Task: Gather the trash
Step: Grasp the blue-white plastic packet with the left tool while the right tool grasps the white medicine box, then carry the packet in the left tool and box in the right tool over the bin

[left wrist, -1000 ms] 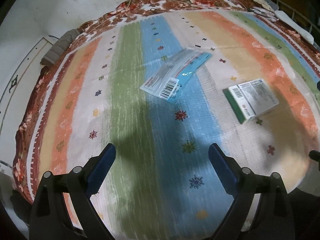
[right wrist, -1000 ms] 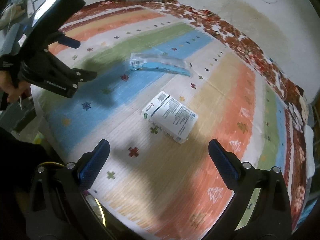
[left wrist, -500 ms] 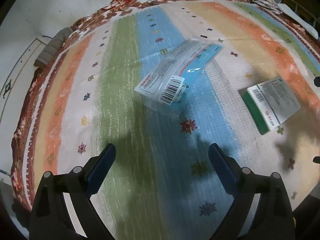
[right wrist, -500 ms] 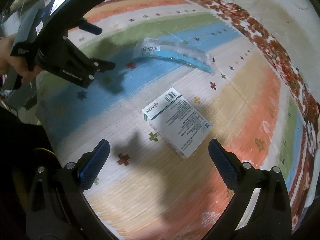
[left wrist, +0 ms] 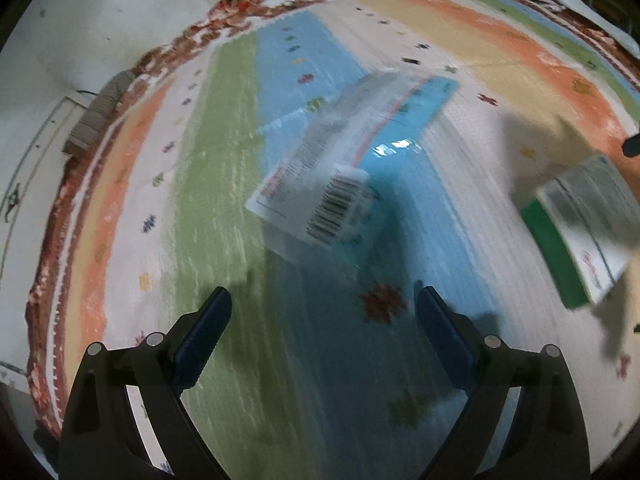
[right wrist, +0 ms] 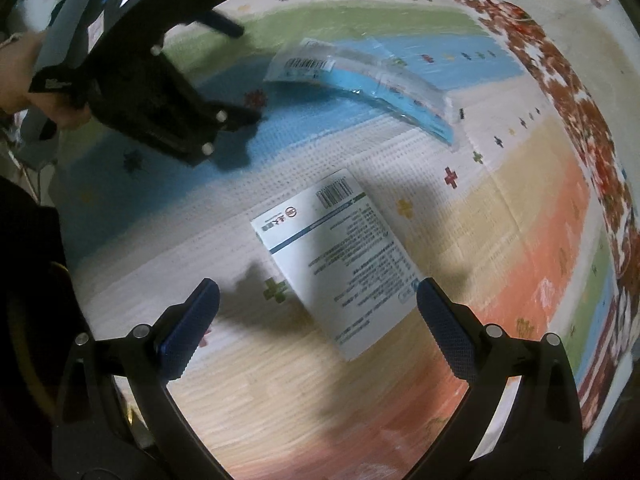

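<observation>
Both claws spread wide over the striped rug [left wrist: 224, 184], nothing gripped in either. Ahead of the left claw [left wrist: 322, 312] lies the clear plastic packet [left wrist: 344, 160] with its blue card insert, flat on the blue stripe; its long axis runs diagonally, barcode end nearest the claw, the blue tail pointing away toward the far flowered edge of the rug. The packet sits just beyond the fingertips [left wrist: 218, 304] and roughly on the line between them, not touching, the picture here smeared by motion. Off to the right of that view the white carton with a green side [left wrist: 580, 224] lies flat on the pale stripe, well apart from the packet. Over to the right wrist view: the right claw [right wrist: 318, 294] hangs open straight above the same white carton [right wrist: 336, 260], printed face up, barcode corner at the far end, long axis slanting from the far left down toward the right finger [right wrist: 436, 312]; the near end of the box sits between the two fingers, its near right corner close beside that finger, and I can't tell whether they touch. Beyond it the plastic packet [right wrist: 360, 76] stretches across the blue stripe, barcode end toward the left claw [right wrist: 240, 76], which comes in from the upper left held by a hand [right wrist: 24, 76], its black fingers apart and close to the packet's barcode end. No container shows in either view.
</observation>
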Demonstrator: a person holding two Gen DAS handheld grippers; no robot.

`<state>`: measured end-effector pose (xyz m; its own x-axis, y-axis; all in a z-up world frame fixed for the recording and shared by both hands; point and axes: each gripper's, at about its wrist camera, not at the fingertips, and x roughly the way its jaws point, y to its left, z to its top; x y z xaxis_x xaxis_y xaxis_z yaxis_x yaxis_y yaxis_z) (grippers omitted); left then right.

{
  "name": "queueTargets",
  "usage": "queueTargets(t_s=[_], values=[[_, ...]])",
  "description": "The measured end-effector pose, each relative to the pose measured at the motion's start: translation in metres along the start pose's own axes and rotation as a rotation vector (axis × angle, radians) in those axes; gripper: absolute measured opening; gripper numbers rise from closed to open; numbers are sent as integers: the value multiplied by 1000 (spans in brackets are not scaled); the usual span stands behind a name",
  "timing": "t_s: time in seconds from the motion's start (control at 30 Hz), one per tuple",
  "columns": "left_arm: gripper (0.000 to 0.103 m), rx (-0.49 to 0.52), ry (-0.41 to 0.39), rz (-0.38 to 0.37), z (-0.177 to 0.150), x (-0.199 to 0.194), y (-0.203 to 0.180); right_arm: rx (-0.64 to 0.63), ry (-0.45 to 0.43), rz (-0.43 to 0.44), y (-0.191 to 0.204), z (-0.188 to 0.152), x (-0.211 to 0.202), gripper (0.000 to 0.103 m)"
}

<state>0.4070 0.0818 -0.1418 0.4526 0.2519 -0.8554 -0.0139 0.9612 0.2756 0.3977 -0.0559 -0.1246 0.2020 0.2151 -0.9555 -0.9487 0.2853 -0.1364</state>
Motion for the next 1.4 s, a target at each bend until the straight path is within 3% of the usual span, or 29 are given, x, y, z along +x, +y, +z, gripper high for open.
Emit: queueTargets(t_s=[0.2,0.37,0.53,0.67,0.73,0.8,0.83,0.9,1.23,1.4], values=[[92,-17,-40,-22,5,7,-1,-99,64,19,-4,15,18,94],[91,-40,-47,-90,10,15,7,-149,120,30,-8,22,33,94],[86,36,-98,-80,12,15,0,-158,134,76,-9,25,45,94],[68,30,-106,-103,16,16,0,-115,120,106,-13,24,46,92],[52,4,-101,-127,19,18,2,-77,114,138,-14,19,44,81],[34,1,-100,-135,20,18,0,-57,99,133,-12,14,40,79],[30,6,-100,-136,20,18,-1,-42,95,134,-11,11,38,78],[4,20,-102,-118,20,17,-5,-7,83,121,-9,6,35,77],[0,7,-75,-146,21,-4,-1,262,-10,112,12,-18,9,73],[0,-60,-26,-182,21,-26,7,334,-27,72,40,-18,-5,73]])
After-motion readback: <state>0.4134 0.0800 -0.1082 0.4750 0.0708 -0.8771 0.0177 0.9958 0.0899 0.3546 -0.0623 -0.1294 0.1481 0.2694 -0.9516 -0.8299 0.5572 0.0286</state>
